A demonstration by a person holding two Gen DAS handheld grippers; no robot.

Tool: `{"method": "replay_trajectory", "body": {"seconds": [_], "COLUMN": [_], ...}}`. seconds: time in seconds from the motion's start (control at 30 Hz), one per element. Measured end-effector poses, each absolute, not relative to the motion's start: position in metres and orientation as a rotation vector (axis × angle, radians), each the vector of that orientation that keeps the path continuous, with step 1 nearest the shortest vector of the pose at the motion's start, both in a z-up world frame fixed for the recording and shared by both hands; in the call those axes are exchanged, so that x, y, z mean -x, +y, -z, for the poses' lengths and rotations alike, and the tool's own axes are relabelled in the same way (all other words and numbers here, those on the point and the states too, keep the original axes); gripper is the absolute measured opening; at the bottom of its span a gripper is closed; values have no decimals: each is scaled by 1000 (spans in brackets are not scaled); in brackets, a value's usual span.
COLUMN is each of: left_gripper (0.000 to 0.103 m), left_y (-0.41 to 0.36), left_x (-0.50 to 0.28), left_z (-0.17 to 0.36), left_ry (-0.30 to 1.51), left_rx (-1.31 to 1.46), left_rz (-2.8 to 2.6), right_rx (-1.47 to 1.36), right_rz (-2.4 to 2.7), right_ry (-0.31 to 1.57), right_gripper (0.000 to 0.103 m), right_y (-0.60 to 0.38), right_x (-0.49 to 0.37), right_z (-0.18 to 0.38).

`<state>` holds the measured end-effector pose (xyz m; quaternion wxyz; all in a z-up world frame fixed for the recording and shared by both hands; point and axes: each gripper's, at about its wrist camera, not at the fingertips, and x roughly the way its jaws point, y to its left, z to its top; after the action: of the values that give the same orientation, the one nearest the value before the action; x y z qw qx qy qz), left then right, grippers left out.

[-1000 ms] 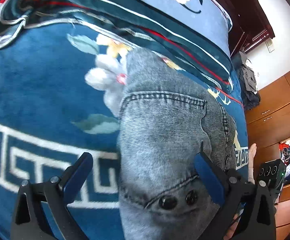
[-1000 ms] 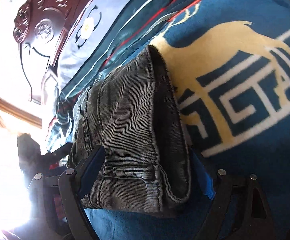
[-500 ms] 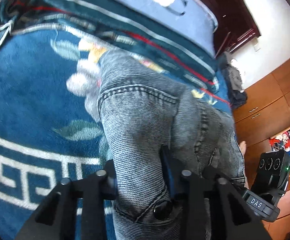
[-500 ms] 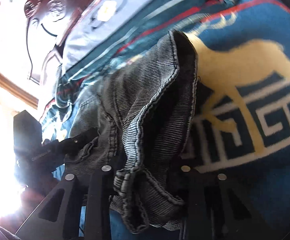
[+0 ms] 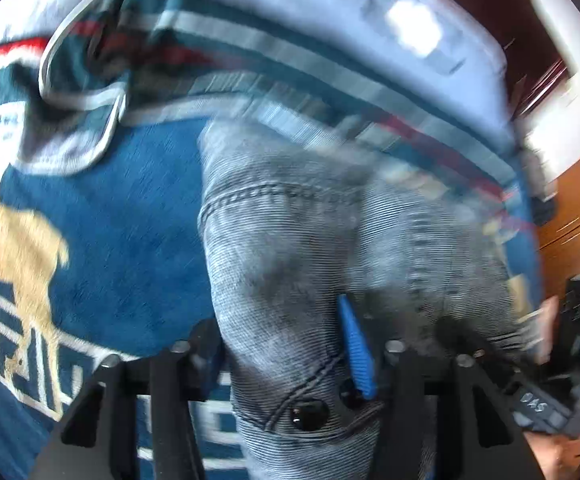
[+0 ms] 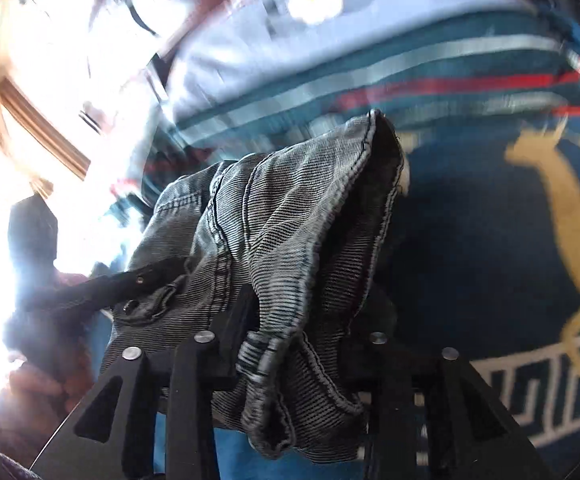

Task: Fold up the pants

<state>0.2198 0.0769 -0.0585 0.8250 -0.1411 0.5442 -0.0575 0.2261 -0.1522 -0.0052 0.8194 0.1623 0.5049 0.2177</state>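
Both the left gripper (image 5: 286, 344) and right gripper (image 6: 302, 320) are clenched on the grey denim pants (image 5: 310, 248), bunched toward twelve o'clock, presumably to carry a fold over the blue patterned blanket (image 5: 130, 220).

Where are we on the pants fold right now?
Done: the grey jeans are already doubled into a thick bundle on the blue blanket. In hand: left tool and right tool both clamp the bundle. Left: laying it flat and releasing.

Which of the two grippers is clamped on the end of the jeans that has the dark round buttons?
The left gripper: two dark round buttons sit on the grey denim jeans between its fingers. The right gripper pinches a stitched hem with no buttons there.
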Motion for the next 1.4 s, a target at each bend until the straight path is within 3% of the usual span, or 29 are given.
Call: {"method": "replay_trajectory", "body": {"seconds": [0.03,0.07,0.2,0.27,0.5,0.67,0.7,0.73,0.8,1.07,1.17,1.4], "left_gripper": [84,87,87,87,86,85,81,74,74,75,75,74], "left_y": [78,78,75,72,62,52,46,42,41,43,56,50], "left_x": [-217,-214,-217,-215,-175,-144,-139,-135,-130,-125,-116,-111], "left_z": [64,66,63,52,11,13,19,25,36,40,29,14], "left_ry": [1128,1088,1074,1041,939,966,975,981,993,948,879,797], "left_rx": [268,233,209,159,87,14,-26,-57,-64,-67,6,48], "left_rz": [113,105,112,99,97,105,111,120,125,152,137,228], "right_rx": [-301,-261,-268,-250,-150,-118,-100,-76,-44,-59,-74,-82], "right_rz": [-436,-418,-425,-407,-335,-318,-302,-278,-232,-243,-219,-344], "right_ry": [1125,1141,1106,1118,1065,1038,1042,1052,1086,1177,1085,955], "right_gripper": [48,47,50,57,59,56,52,42,36,36,42,43], "right_y": [-146,-144,-149,-149,-143,-141,-142,-140,-139,-150,-154,-126], "right_x": [-228,-226,-222,-224,-205,-187,-183,-182,-184,-193,-188,-228], "right_z": [20,29,31,26,-14,-28,-26,-22,-11,13,-16,-45]}}
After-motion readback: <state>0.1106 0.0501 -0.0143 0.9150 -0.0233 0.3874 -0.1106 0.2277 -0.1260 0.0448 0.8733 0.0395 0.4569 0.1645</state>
